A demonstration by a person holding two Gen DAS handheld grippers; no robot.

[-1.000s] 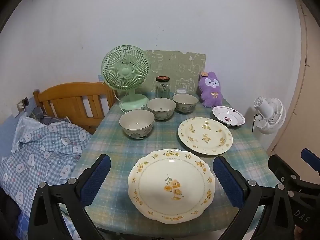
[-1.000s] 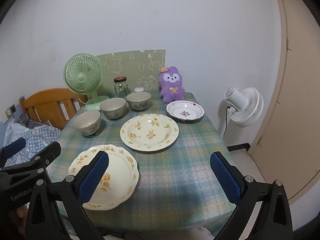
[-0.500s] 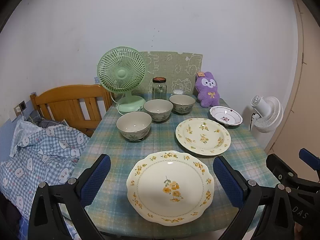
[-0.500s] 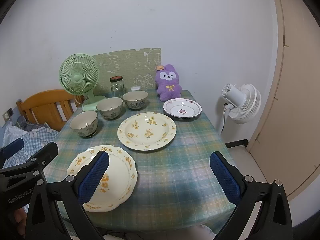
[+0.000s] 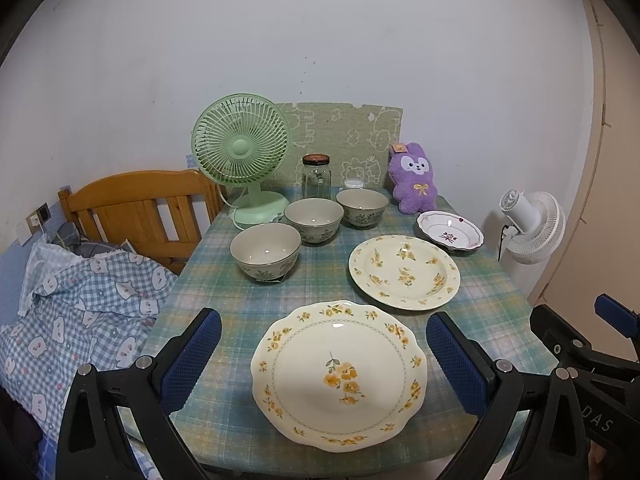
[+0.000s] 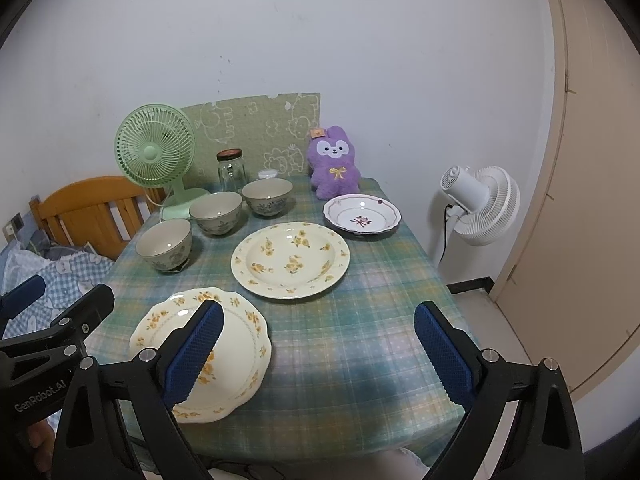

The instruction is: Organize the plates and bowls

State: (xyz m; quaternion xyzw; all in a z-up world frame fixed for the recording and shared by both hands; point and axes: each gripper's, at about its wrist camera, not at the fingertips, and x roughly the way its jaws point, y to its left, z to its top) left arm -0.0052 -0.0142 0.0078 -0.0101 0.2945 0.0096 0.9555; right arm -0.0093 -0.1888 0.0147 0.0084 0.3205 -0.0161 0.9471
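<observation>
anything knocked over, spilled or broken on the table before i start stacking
Nothing stands out. The three bowls sit upright in a diagonal row, the three plates lie flat and apart on the tablecloth, and the jar stands upright. No chips or spills visible.

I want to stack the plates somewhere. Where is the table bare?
Bare cloth lies at the near right corner, bordered by the scalloped plate, the round plate and the table edge. The back is crowded: three bowls, green fan, jar, plush.
</observation>
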